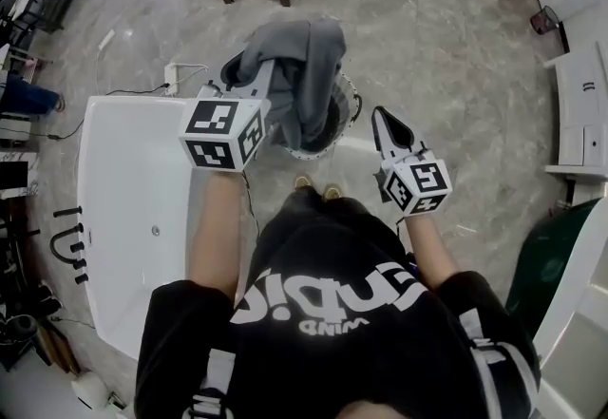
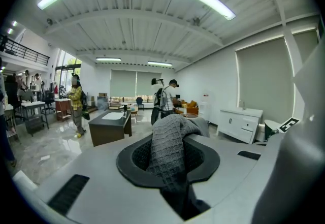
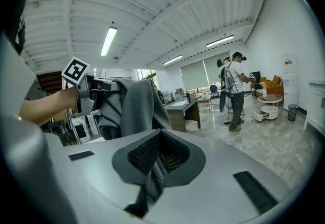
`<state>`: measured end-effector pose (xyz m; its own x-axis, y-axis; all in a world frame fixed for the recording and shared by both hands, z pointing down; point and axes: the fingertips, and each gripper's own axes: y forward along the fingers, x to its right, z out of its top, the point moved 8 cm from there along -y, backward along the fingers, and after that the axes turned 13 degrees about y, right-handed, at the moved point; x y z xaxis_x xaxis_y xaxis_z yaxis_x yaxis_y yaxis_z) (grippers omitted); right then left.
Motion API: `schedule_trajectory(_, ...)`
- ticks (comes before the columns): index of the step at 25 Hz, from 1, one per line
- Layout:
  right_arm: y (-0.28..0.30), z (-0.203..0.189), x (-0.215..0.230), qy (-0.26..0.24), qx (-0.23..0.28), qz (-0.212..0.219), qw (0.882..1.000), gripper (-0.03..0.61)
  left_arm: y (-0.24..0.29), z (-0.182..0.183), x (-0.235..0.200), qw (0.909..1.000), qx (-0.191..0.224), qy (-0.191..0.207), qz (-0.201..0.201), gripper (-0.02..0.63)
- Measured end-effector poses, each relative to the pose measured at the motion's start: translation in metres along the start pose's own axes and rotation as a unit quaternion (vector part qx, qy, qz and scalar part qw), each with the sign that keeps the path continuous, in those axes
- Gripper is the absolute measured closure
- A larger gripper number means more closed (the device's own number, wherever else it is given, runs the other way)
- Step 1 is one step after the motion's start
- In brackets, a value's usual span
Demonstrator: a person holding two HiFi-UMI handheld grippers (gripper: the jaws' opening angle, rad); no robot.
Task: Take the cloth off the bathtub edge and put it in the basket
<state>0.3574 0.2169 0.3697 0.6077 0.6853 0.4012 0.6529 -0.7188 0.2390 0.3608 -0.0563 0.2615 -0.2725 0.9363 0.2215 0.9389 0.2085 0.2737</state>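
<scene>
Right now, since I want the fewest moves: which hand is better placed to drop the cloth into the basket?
Left. The left gripper pinches the cloth in its fingers, and it hangs over the basket; opening should drop it in. The right gripper sits off to the basket's side.

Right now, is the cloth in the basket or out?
Out: the cloth hangs from the left gripper, clamped in its jaws, over the basket. Whether its lower end dips inside, cannot tell.

Draped cloth (image 1: 302,75) over basket (image 1: 313,153) mouth — open floor (image 1: 446,47) beyond
</scene>
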Motion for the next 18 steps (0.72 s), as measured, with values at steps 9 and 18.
schedule_trajectory(9, 0.021, -0.023, 0.028, 0.020, -0.032, -0.024, 0.999, 0.565, 0.045, -0.062, 0.016, 0.9970, -0.062, -0.015, -0.045, 0.537)
schedule_trajectory(18, 0.068, -0.079, 0.068, 0.056, -0.078, -0.048, 0.994, 0.565, 0.105, -0.182, 0.040, 0.9873, -0.114, -0.055, -0.095, 0.537)
